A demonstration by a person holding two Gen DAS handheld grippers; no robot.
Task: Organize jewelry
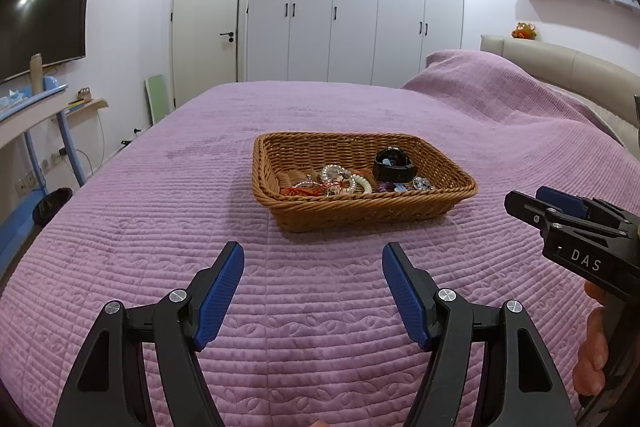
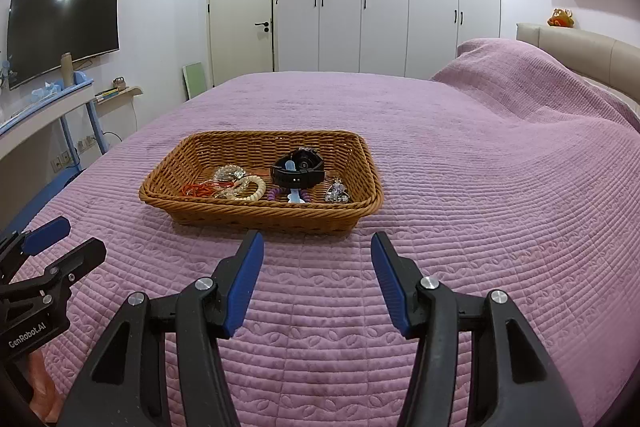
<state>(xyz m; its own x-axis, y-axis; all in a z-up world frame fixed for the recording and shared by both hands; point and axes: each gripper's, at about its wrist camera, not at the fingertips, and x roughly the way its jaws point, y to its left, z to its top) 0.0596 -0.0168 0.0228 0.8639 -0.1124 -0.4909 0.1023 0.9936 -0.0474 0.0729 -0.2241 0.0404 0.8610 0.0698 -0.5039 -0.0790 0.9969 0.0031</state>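
Jewelry (image 2: 240,187) heaped in wicker basket (image 2: 256,217)

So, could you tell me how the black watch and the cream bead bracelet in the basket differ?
The black watch is dark and bulky, while the cream bead bracelet is pale and made of small round beads. The watch stands up on its curled strap, whereas the bracelet lies flat. The watch sits toward the middle of the wicker basket, the bracelet nearer its front left as the right wrist view shows it. Both rest inside the basket, untouched by either gripper.
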